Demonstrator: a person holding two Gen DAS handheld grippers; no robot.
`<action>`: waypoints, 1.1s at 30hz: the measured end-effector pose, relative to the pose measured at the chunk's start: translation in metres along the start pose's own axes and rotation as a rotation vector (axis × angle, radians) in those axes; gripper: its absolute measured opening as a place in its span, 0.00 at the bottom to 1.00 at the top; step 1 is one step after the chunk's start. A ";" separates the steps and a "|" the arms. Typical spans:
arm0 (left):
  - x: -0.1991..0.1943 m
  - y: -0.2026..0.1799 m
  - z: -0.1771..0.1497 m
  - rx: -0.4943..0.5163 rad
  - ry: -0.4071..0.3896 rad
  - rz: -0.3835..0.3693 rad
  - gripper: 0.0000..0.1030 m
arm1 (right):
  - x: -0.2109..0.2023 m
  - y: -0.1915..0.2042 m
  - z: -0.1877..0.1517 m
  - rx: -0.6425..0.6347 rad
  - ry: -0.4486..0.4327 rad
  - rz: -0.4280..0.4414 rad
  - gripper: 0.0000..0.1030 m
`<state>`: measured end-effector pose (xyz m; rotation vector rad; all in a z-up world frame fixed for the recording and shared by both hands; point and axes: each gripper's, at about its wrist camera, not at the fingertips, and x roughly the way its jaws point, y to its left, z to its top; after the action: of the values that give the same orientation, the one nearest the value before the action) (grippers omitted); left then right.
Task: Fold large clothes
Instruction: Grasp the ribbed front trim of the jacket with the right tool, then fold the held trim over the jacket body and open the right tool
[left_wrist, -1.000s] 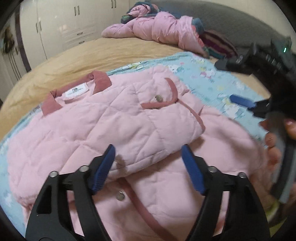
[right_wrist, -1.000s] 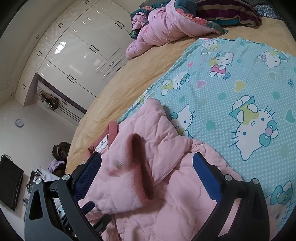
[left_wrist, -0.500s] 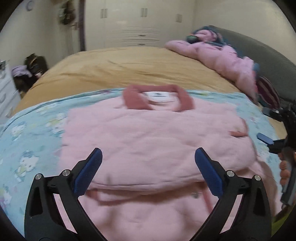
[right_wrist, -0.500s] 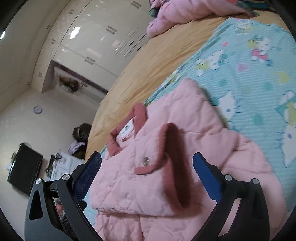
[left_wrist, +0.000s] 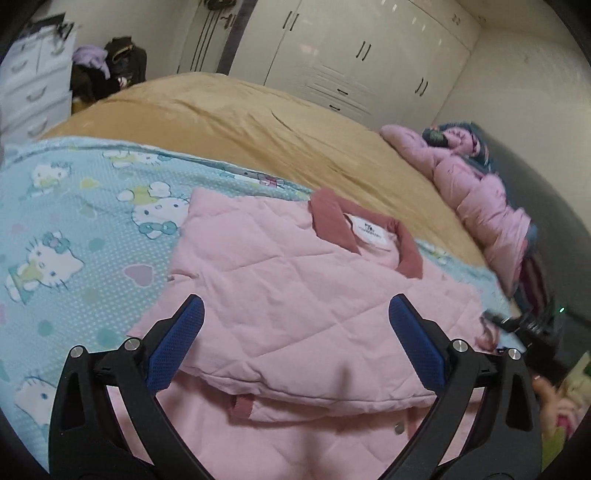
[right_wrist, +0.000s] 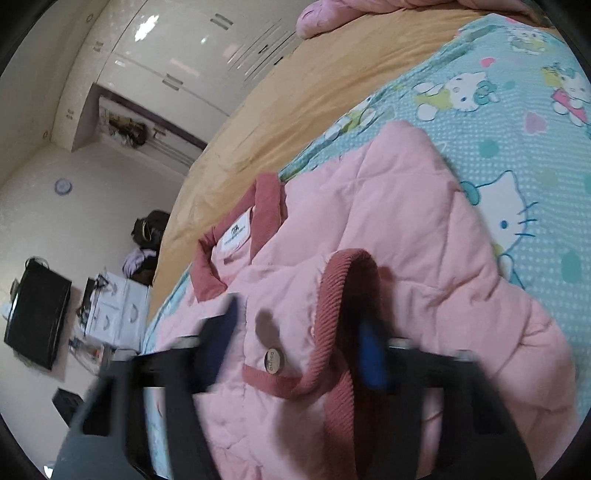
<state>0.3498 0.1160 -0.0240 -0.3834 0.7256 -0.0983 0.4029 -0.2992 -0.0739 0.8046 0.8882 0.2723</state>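
A pink quilted jacket (left_wrist: 295, 295) with a dusty-red collar (left_wrist: 332, 218) lies partly folded on a Hello Kitty blanket (left_wrist: 74, 229); it also shows in the right wrist view (right_wrist: 406, 258). My left gripper (left_wrist: 293, 332) is open and empty, low over the jacket's folded edge. My right gripper (right_wrist: 299, 347) is blurred, its fingers narrower apart, straddling the red-trimmed flap (right_wrist: 332, 314) with a snap button (right_wrist: 274, 360). Whether it grips the fabric is unclear. The right gripper also shows at the left wrist view's right edge (left_wrist: 517, 325).
The blanket lies on a bed with a mustard cover (left_wrist: 258, 122). A heap of pink clothes (left_wrist: 480, 199) sits at the far side. White wardrobes (left_wrist: 351, 55), a drawer unit (left_wrist: 33, 92) and a dark screen (right_wrist: 35, 314) stand around the bed.
The left gripper swung left, now facing the jacket from its lower left, and stayed open. The right gripper dropped onto the red-trimmed flap and its fingers have drawn closer together.
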 end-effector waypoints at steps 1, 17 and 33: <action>0.001 0.002 -0.001 -0.006 0.002 0.000 0.91 | -0.002 0.003 0.001 -0.021 -0.012 0.008 0.19; 0.014 -0.014 -0.006 0.025 0.006 -0.034 0.79 | -0.057 0.139 0.029 -0.573 -0.202 -0.020 0.07; 0.037 -0.031 -0.016 0.081 0.095 -0.096 0.54 | -0.034 0.094 0.029 -0.483 -0.175 -0.111 0.07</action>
<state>0.3686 0.0745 -0.0464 -0.3375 0.7944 -0.2371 0.4143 -0.2678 0.0246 0.3237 0.6617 0.2982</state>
